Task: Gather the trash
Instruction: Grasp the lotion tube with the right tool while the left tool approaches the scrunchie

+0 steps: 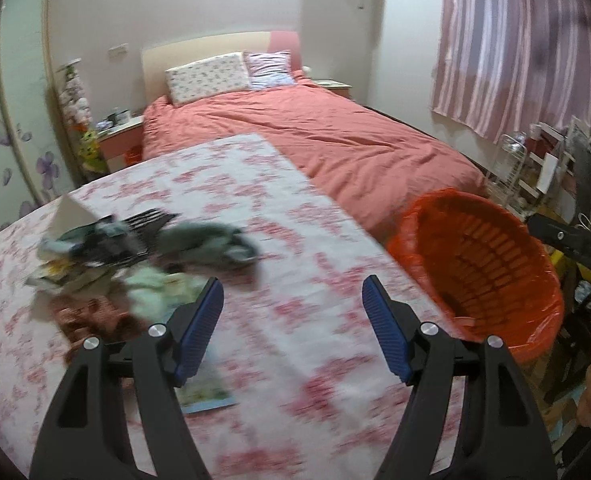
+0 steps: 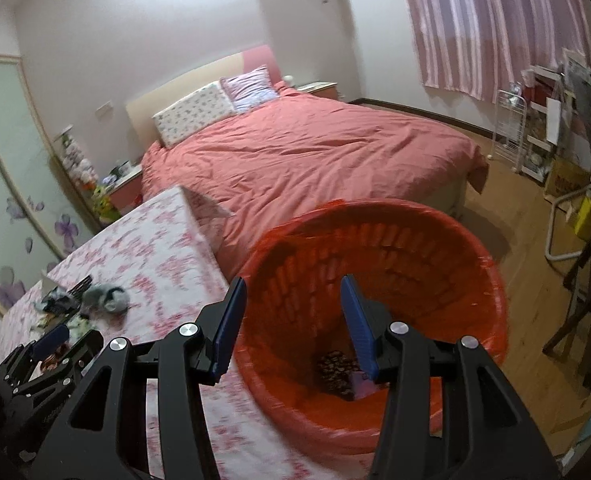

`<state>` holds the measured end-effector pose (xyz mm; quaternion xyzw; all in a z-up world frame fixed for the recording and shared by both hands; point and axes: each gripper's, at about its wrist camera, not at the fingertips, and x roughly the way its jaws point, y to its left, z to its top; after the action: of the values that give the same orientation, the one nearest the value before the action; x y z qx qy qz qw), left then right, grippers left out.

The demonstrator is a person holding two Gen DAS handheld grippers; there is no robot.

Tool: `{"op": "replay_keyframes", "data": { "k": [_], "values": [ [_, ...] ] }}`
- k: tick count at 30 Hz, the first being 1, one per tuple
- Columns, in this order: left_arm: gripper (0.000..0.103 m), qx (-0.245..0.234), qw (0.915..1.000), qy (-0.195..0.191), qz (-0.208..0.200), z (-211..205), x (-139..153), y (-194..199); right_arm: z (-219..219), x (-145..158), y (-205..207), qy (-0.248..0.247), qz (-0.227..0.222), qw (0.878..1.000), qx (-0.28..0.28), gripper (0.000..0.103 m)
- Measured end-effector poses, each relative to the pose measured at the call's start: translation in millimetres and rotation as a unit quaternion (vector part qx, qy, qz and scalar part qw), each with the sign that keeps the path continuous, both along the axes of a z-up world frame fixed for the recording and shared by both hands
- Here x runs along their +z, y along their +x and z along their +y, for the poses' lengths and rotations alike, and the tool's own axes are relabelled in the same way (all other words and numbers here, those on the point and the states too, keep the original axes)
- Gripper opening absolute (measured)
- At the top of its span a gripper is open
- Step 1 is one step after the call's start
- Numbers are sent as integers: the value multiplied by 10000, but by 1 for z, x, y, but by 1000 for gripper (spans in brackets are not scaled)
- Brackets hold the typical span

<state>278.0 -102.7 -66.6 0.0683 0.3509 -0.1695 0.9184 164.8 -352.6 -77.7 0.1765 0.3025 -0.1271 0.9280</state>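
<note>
Your left gripper [image 1: 291, 300] hangs over the table [image 1: 255, 184], its blue pads [image 1: 201, 320] apart with nothing between them. Your right gripper [image 2: 291, 320] sits over the mouth of the orange bin [image 2: 491, 280], its pads also apart and empty.

The trash pile [image 1: 107, 256] lies ahead and to the left of your left gripper: crumpled wrappers, a white paper corner, something dark and ribbed, and a grey-green wad [image 1: 211, 244] at its near right. The picture is blurred, so you cannot name each piece. A flat printed sheet [image 1: 207, 396] lies on the cloth just under the left pad.

Inside the bin, below your right gripper, a dark patterned item [image 2: 335, 372] and a small purple piece [image 2: 361, 384] rest on the bottom. I judge the right gripper is placed there because the bin is the drop point, and empty spread pads suit a release.

The bin stands hard against the table's right edge, lined with an orange bag [image 1: 399, 240], and tilted toward you. That keeps the carry from pile to bin short.

Room to move: the cloth between your left pads and the pile is bare, so that approach is open. The table edge and bin rim lie just right of the left gripper. The bed [image 1: 335, 140] lies beyond the table's far corner, well apart from both grippers.
</note>
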Motion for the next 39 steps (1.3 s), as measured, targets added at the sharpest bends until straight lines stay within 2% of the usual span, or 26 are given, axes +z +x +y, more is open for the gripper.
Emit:
{"op": "replay_keyframes", "data": {
  "k": [7,19,28,32,34,39],
  "values": [
    [72,611,9981,67,-50,65,-2,2,53,2,14,-120,104,9980,613,50],
    [72,1659,9861,12,-12,178,-8,1,157,-8,46,-268,326,9841,1723,49],
    [72,1951,9807,-136,41,212,-11,0,213,-22,74,-405,485,9736,2192,34],
    [72,1993,9797,-195,71,219,-14,1,220,-29,87,-314,593,9732,2202,34],
    [72,2012,9793,-212,92,221,-16,1,224,-32,91,-368,605,9733,2185,31],
    [72,2026,9789,-226,150,223,-19,2,233,-42,99,-460,741,9718,2192,31]
  ]
}}
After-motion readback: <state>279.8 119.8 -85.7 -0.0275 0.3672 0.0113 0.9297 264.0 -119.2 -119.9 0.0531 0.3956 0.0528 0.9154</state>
